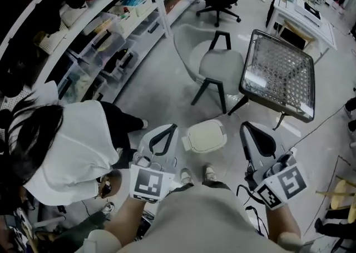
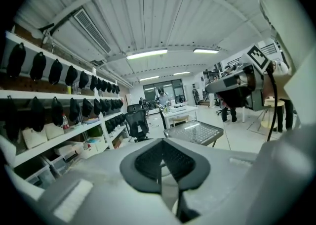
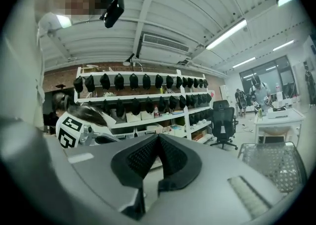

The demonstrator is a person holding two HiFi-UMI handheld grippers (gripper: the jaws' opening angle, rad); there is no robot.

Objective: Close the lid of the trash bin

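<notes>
Cream plastic trash bin [image 1: 191, 144] sits on the floor [image 1: 167, 88] between the left gripper [image 1: 162, 138] and right gripper [image 1: 259, 139], both with fingers pressed together and empty. A blind push could tip or shove it, since neither gripper view shows the bin. Whether its lid [image 1: 206, 135] already lies flat is hard to tell.

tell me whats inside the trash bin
The trash bin shows only its cream lid, lying flat across the top. Whatever is inside is covered by it.

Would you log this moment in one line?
left gripper: shut, empty | right gripper: shut, empty | trash bin: closed, untouched
</notes>
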